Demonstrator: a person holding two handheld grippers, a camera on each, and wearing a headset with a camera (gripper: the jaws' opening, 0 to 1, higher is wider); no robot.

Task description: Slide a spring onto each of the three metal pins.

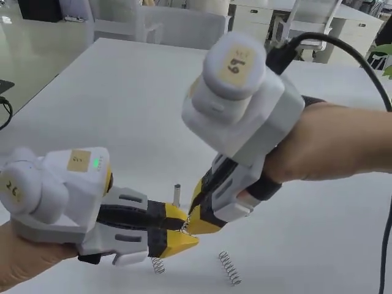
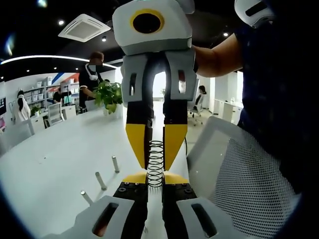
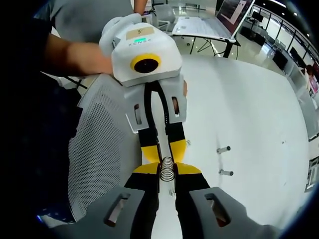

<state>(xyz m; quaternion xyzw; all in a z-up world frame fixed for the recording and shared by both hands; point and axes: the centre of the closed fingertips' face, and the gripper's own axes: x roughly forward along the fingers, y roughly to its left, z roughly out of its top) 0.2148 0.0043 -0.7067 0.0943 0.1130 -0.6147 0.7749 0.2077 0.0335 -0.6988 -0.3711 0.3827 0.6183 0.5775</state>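
Note:
A small steel spring (image 2: 156,160) stands between the yellow tips of both grippers, which meet nose to nose. My left gripper (image 2: 155,178) is shut on its near end, and my right gripper (image 2: 156,167) reaches down from above and pinches it too. In the right gripper view the spring (image 3: 167,171) shows end-on between my right gripper (image 3: 167,169), with the left gripper (image 3: 163,157) opposite. Three upright metal pins (image 2: 101,180) stand bare in a row on the white table. One pin (image 1: 177,195) rises just behind the joined tips, where the left gripper (image 1: 182,229) meets the right gripper (image 1: 192,225).
Two loose springs (image 1: 158,264) (image 1: 230,267) lie on the white table (image 1: 122,110) near its front edge. A mesh chair back (image 2: 239,179) is close behind the grippers. A black cable (image 1: 361,61) trails from the right gripper. People and desks stand far off.

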